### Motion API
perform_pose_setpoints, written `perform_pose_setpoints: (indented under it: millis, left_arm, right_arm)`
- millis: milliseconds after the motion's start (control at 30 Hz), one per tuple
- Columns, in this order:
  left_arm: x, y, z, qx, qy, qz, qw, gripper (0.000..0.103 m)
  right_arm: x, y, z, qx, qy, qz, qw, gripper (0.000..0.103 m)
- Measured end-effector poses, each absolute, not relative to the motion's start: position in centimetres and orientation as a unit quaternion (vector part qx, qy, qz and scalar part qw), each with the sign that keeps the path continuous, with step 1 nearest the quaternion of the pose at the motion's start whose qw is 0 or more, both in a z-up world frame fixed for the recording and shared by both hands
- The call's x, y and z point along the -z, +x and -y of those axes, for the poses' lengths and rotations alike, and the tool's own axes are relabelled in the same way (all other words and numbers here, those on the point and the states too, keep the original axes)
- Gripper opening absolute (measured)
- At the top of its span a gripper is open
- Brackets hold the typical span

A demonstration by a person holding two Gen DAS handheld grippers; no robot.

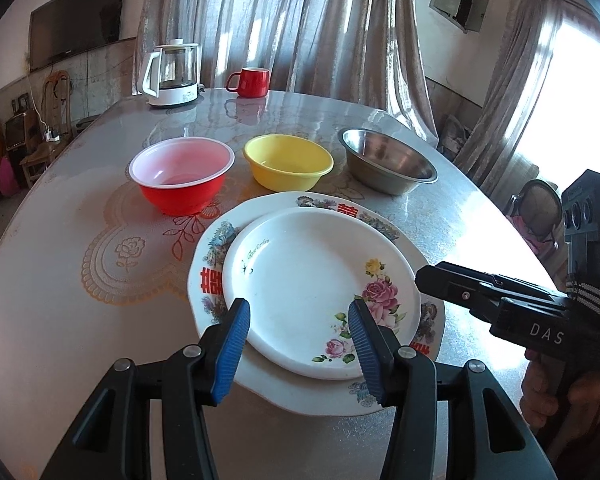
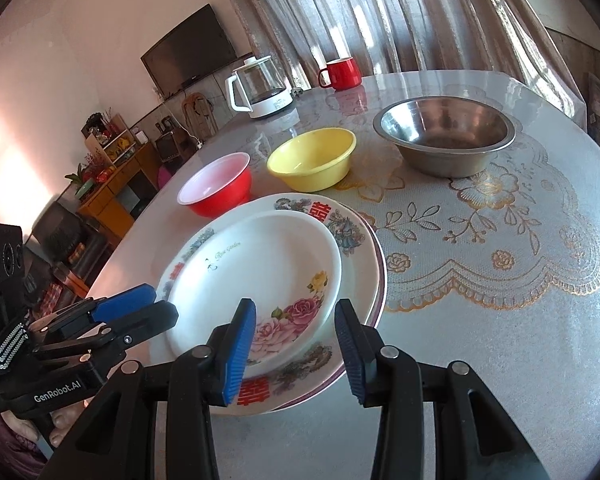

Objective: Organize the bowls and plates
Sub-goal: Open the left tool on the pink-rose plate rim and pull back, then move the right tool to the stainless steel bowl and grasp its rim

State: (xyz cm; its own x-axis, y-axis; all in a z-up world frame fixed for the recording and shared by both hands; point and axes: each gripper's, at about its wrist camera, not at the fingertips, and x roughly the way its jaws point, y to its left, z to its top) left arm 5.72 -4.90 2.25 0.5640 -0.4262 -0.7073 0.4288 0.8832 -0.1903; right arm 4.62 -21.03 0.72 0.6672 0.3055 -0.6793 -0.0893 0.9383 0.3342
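A small white plate with roses [image 1: 308, 280] [image 2: 260, 272] lies on a larger plate with red characters [image 1: 208, 280] [image 2: 320, 212]; in the right wrist view a purple-edged rim shows beneath them. Behind the stack stand a red bowl [image 1: 182, 176] [image 2: 220, 192], a yellow bowl [image 1: 288, 164] [image 2: 312, 160] and a steel bowl [image 1: 388, 164] [image 2: 444, 140], all upright and apart. My left gripper [image 1: 300, 344] [image 2: 156, 304] hovers open over the stack's near left edge. My right gripper [image 2: 296, 344] [image 1: 424, 276] hovers open over the near right edge. Neither holds anything.
A glass kettle on a white base [image 1: 174, 72] and a red mug [image 1: 250, 80] stand at the far side of the round table [image 1: 100, 160]. The table's lace-patterned right part [image 2: 500, 280] is bare. Curtains, a wall TV and furniture surround the table.
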Motion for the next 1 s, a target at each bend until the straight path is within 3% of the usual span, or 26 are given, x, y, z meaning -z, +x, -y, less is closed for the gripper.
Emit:
perform_pose_setpoints:
  millis: [1000]
  left_arm:
    - [-4.2, 15.0, 17.6, 0.275, -0.036, -0.442, 0.853, 0.051]
  right_arm:
    - [-2.1, 12.5, 35.3, 0.026, 0.243, -0.364, 0.899, 0.041]
